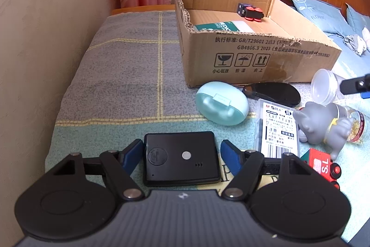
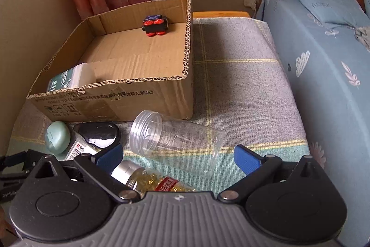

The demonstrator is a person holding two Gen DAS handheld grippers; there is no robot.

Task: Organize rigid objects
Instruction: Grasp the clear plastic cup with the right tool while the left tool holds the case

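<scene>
My left gripper [image 1: 181, 154] is open, its blue fingers on either side of a flat black device [image 1: 181, 157] lying on the blanket; the left finger looks close to touching, the right stands a little apart. My right gripper [image 2: 179, 157] is open above a clear plastic jar [image 2: 175, 141] lying on its side and a capsule bottle [image 2: 152, 182] under its left finger. The cardboard box [image 1: 254, 54] holds a black toy car with red wheels [image 1: 251, 12] and a green-white box [image 1: 222, 26]; the cardboard box also shows in the right wrist view [image 2: 129, 94].
On the blanket lie a mint oval case [image 1: 222, 103], a black glossy case [image 1: 275, 92], a clear refill pack [image 1: 277, 129], a grey figurine [image 1: 323, 124] and a red toy train [image 1: 323, 166]. A wall is at left, a bed with pillows [image 2: 323, 50] at right.
</scene>
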